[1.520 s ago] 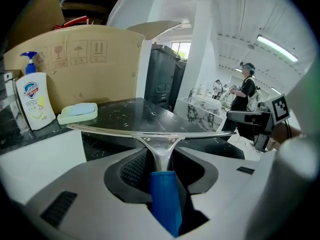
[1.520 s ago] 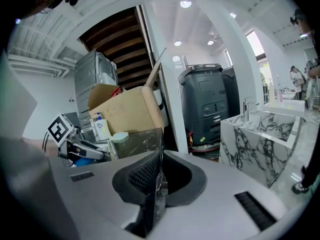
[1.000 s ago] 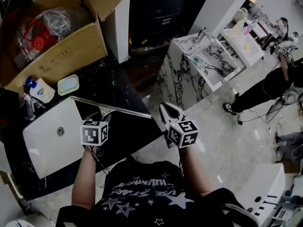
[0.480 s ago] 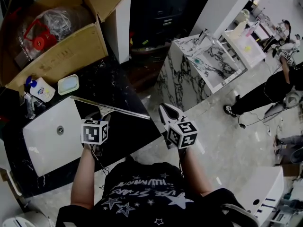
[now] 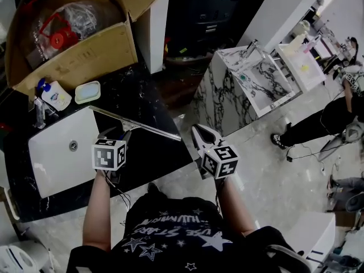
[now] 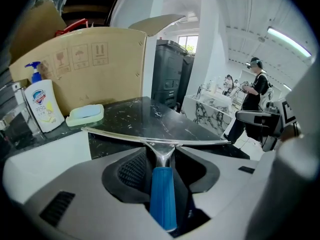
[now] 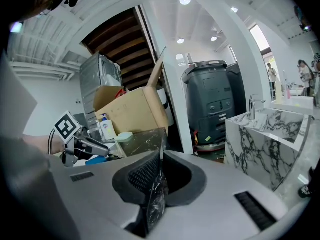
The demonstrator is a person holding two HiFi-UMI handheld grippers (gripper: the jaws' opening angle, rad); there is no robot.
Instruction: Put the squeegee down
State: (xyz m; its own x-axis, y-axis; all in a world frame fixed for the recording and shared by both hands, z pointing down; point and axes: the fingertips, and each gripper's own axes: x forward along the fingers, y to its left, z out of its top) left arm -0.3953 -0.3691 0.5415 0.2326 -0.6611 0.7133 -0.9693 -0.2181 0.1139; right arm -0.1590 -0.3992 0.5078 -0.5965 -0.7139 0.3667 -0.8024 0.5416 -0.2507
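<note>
Blue squeegee handle (image 6: 162, 196) lies between left fingers (image 6: 131, 171), just opening

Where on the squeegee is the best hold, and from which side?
Take the squeegee by its blue handle, from the person's side: it juts back from the middle of the long blade, which is too thin and wide to pinch.

The head view is dim and underexposed; both gripper views are bright under ceiling lights (image 7: 185, 1), with fisheye-bent, dark corners.
</note>
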